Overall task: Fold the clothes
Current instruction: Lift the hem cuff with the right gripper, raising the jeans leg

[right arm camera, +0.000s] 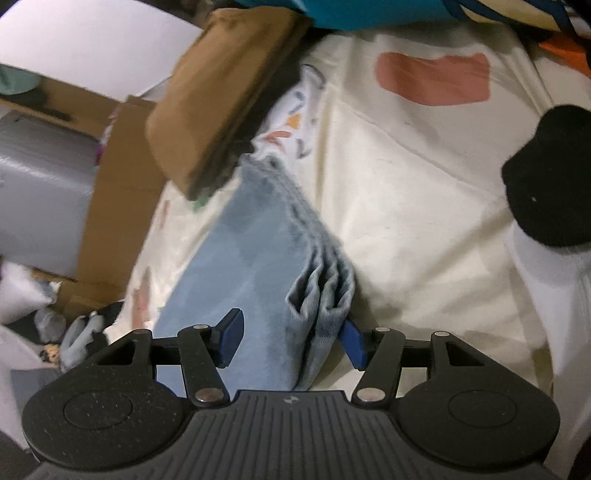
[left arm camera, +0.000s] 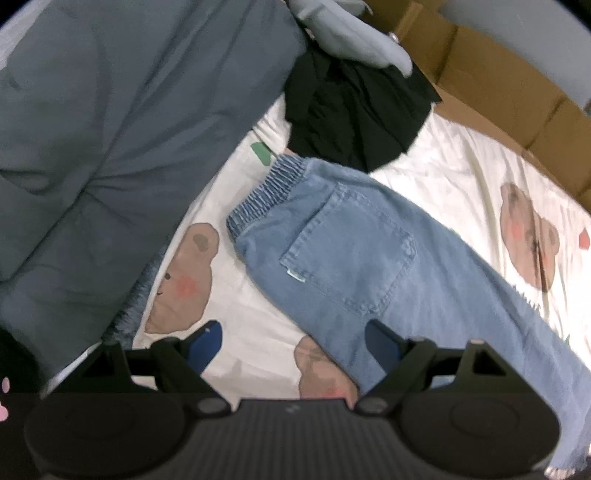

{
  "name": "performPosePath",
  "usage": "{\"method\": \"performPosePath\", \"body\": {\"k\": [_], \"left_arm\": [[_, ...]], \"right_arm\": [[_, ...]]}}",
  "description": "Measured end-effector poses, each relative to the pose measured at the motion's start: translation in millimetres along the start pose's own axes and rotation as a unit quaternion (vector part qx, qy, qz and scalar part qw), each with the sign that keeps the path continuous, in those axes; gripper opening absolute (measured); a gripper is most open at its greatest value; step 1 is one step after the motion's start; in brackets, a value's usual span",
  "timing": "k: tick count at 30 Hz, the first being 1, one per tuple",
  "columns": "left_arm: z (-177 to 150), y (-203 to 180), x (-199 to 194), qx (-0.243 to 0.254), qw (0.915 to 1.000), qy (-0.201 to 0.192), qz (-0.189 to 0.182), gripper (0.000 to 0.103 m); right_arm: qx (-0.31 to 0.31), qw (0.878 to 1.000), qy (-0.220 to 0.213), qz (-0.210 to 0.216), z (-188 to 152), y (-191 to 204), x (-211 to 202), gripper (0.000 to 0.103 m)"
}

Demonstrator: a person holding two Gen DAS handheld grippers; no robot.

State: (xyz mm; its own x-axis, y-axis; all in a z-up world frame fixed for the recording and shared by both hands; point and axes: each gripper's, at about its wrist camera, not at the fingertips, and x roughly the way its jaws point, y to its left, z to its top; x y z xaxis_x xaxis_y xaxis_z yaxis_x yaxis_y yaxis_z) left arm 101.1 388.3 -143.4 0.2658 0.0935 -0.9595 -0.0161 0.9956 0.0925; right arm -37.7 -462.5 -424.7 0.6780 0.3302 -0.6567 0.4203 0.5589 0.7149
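Light blue jeans lie flat on the cream bear-print sheet, elastic waistband toward the upper left, back pocket facing up. My left gripper hovers open just above them; its right fingertip is over the denim near the pocket and its left one over bare sheet. In the right wrist view the leg end of the jeans is bunched into several upright folds. My right gripper straddles that end, open: the right pad sits against the folds, and the left pad stands clear over flat denim.
A grey-blue duvet fills the left side. A black garment and a pale blue one lie beyond the waistband. Cardboard boxes border the bed. Also in view are a brown cardboard flap, a black item and white cloth.
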Motion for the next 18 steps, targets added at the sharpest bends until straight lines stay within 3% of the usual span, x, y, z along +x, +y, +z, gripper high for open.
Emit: {"method": "performPosePath", "body": {"k": [3,10,18], "left_arm": [[-4,-7,7,0.009,0.9999,0.006,-0.005,0.087],[-10,-14,24,0.014,0.9996,0.025,-0.007,0.087],[-15,-22,33,0.022,0.9989,0.040,-0.011,0.087]], "right_arm": [[-0.001,1.000,0.001,-0.009,6,-6,5,0.059],[-0.012,0.995,0.064,0.073,30,0,8,0.059],[-0.035,0.992,0.112,0.037,49,-1,38,0.059]]}}
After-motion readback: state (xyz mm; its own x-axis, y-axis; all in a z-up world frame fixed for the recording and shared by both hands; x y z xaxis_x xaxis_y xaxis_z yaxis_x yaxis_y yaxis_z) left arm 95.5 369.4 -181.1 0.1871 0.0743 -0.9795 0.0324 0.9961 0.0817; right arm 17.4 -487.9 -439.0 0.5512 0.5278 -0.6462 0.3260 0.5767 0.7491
